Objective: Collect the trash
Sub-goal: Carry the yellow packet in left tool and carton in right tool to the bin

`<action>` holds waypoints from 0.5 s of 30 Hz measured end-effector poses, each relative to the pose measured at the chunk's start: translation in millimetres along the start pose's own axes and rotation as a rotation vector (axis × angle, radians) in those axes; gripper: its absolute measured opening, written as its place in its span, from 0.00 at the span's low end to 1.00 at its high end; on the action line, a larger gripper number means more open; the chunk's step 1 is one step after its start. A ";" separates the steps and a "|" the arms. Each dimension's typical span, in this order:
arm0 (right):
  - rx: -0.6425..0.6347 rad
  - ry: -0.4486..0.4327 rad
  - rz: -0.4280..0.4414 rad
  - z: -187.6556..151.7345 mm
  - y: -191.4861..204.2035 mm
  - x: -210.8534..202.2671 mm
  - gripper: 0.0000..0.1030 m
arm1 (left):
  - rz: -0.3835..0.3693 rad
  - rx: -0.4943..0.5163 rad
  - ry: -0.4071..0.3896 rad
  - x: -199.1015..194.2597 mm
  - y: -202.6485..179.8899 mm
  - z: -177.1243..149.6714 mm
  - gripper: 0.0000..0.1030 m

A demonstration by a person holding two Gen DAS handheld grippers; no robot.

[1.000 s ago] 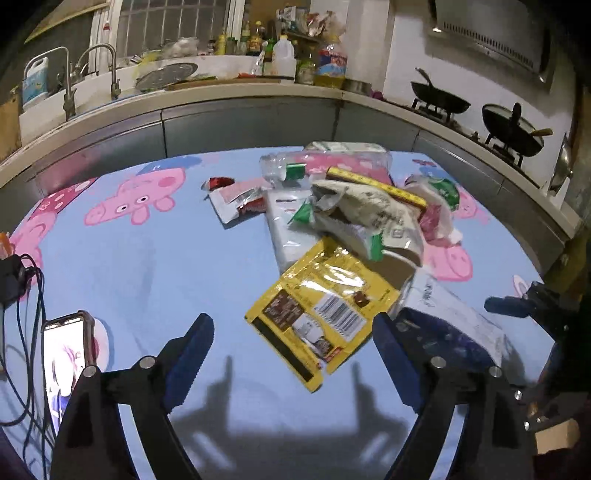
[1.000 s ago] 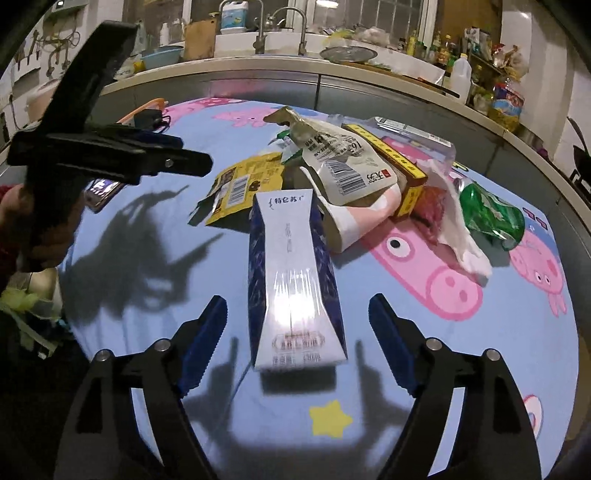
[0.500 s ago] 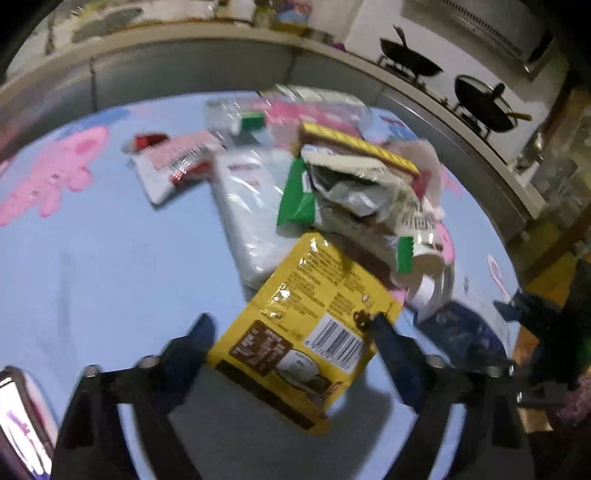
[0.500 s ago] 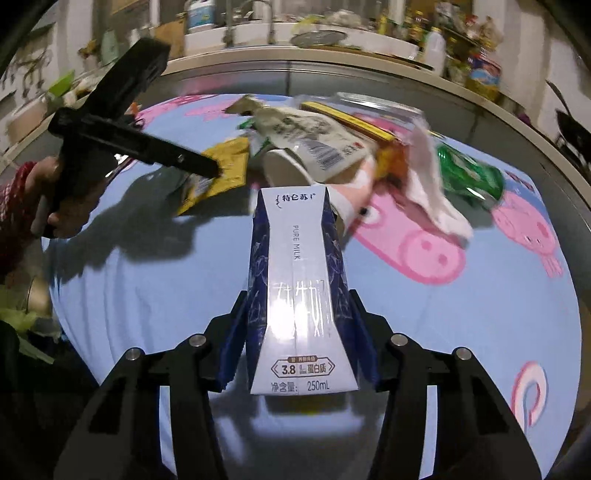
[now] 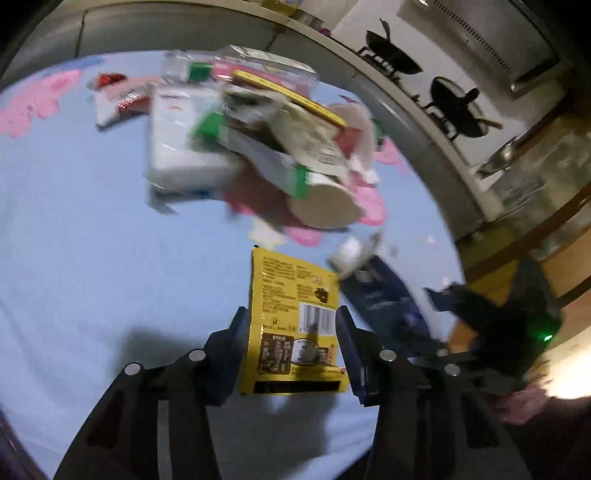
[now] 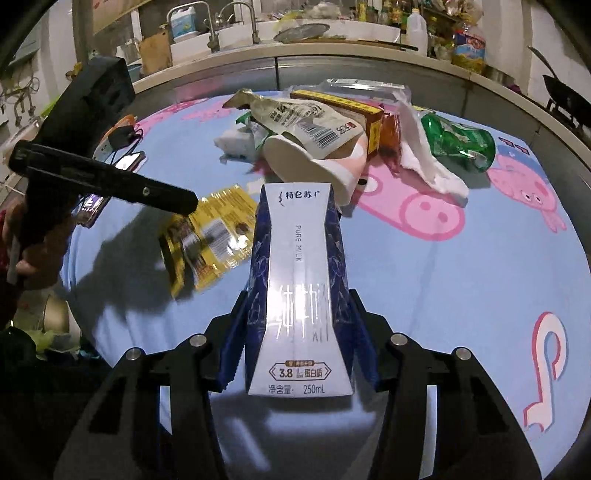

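Milk carton (image 6: 299, 291): glossy coated card, glare down its face. Yellow packet (image 5: 293, 325): shiny, crinkled foil-like film. Cloth (image 6: 461, 280): matt printed fabric, smooth. Green wrapper (image 6: 460, 142): glossy crumpled plastic. Cup (image 6: 314, 162): matt paper. Counter (image 6: 332, 61): brushed metal front

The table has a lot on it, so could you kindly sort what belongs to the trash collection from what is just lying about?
Trash to collect: milk carton, yellow packet, paper cup, green wrapper, white pouch.

Lying about: phone, charger, woks, sink taps.
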State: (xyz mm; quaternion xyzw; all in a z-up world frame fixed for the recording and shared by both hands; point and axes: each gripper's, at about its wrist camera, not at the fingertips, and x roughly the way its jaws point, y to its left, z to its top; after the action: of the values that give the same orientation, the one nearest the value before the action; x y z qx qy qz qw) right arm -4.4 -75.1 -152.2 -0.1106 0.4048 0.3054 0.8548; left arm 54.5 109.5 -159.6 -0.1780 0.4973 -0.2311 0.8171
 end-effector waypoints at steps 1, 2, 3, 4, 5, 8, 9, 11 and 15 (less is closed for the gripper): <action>0.001 -0.001 -0.003 -0.6 0.9 -0.5 0.49 | -0.003 0.000 0.002 1.1 -3.2 0.2 0.46; 0.007 -0.004 -0.004 -1.4 1.0 -1.0 0.49 | -0.006 0.001 0.003 2.2 -5.8 0.1 0.46; 0.014 -0.007 -0.002 -1.8 0.4 -1.2 0.49 | -0.024 -0.006 0.004 4.1 -8.0 0.2 0.46; 0.023 -0.012 -0.001 -2.7 -0.1 -1.4 0.48 | -0.042 -0.019 0.005 4.2 -8.1 1.2 0.46; 0.031 -0.016 -0.001 -4.0 -0.6 -1.5 0.48 | -0.068 -0.038 0.004 6.2 -8.8 1.3 0.47; 0.054 -0.030 -0.003 -5.4 -0.9 -1.0 0.49 | -0.120 -0.076 0.011 11.1 -13.8 -2.3 0.48; 0.057 -0.034 -0.004 -6.0 -1.0 -1.0 0.49 | -0.136 -0.081 0.011 11.4 -14.7 -2.4 0.48; 0.062 -0.042 -0.004 -7.4 -1.3 -1.0 0.49 | -0.194 -0.110 0.015 9.7 -14.7 -3.5 0.48; 0.079 -0.057 -0.002 -10.4 -1.6 0.3 0.49 | -0.295 -0.160 0.020 12.4 -17.8 -3.0 0.49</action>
State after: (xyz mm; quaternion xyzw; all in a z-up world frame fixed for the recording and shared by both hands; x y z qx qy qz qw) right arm -9.8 -80.8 -159.2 -0.0687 0.3920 0.2911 0.8700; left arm 53.2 87.7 -160.7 -0.3111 0.4907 -0.3100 0.7526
